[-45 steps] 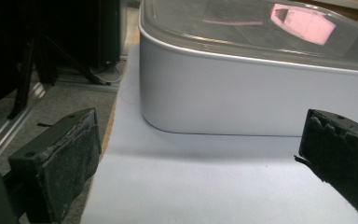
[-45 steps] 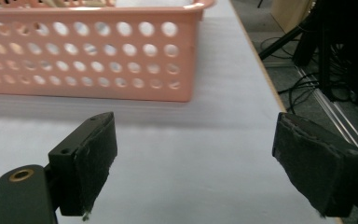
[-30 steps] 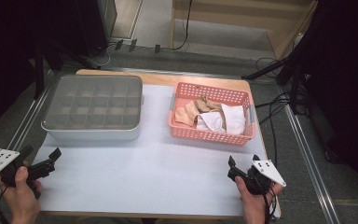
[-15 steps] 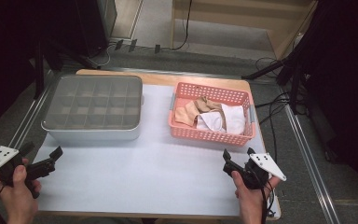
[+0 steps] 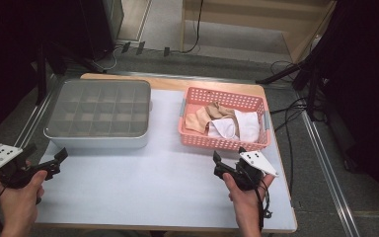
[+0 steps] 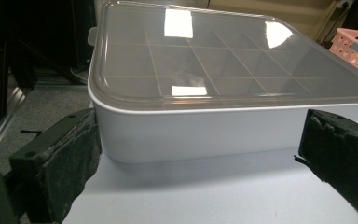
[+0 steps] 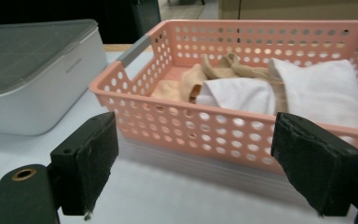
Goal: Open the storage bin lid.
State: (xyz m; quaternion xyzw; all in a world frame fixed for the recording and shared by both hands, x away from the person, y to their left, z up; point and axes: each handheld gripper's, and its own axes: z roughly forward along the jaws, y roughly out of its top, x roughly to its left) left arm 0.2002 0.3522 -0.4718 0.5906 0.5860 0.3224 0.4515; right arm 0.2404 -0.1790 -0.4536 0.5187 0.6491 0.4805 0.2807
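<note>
High view: the left gripper (image 5: 54,160) waits near the front left corner of the grey divided box (image 5: 98,114); the right gripper (image 5: 227,163) is just before the pink basket (image 5: 223,144), which stands right of the box on the table (image 5: 143,192).
Left gripper view: the jaws stand wide apart and hold nothing; the box (image 6: 214,130) is close ahead, its clear lid (image 6: 223,60) still on.
Right gripper view: the jaws are wide apart and empty; in the basket (image 7: 223,126) lie a white cloth (image 7: 307,93) and beige socks (image 7: 200,79).
Advice: I judge the lid should come off first. Take its edge evenly, lift it straight, and bring the right gripper over the rim, not against it.
</note>
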